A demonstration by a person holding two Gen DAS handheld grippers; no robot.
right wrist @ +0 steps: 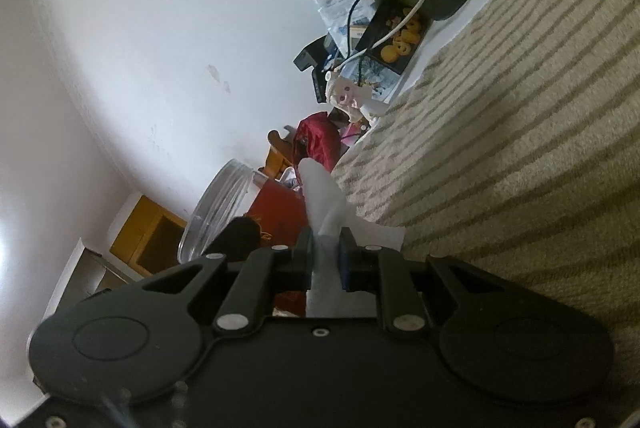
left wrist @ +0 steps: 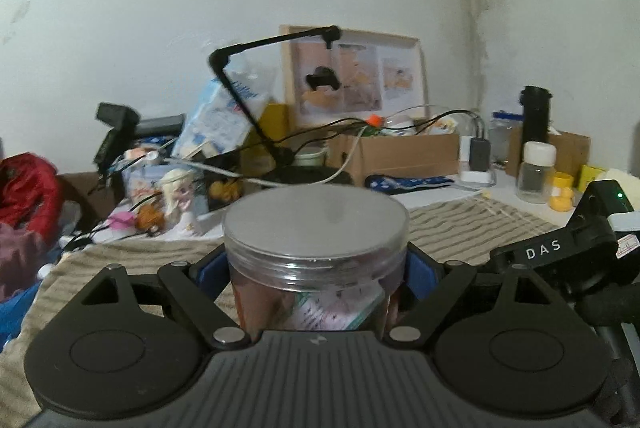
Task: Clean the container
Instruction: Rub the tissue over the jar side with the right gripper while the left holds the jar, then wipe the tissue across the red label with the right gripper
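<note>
One clear plastic container point(left wrist: 316, 260) stands upright between the left tongs point(left wrist: 316, 268), its two blue pads point(left wrist: 418, 274) pressed against the jar's sides just under the threaded neck; a grey disc covers its mouth and printed paper shows through the wall. The right tongs point(right wrist: 325, 258) are pinched together on one white tissue point(right wrist: 325, 204), which sticks out ahead of the tips, and the view is rolled sideways. In that right-wrist view the container's open rim point(right wrist: 218, 208) lies just left of the tongs, near the tissue but not seen touching it. Beneath both is one beige striped towel point(left wrist: 472, 224) spread over the desk point(left wrist: 508, 188). Farther back on the desk stand two small jars: one with a white cap point(left wrist: 536, 172) and one with a blue lid point(left wrist: 505, 138). Beside them are one yellow duck point(left wrist: 560, 198), one open cardboard box point(left wrist: 404, 152) and one black jointed stand point(left wrist: 256, 84) against the white wall.
</note>
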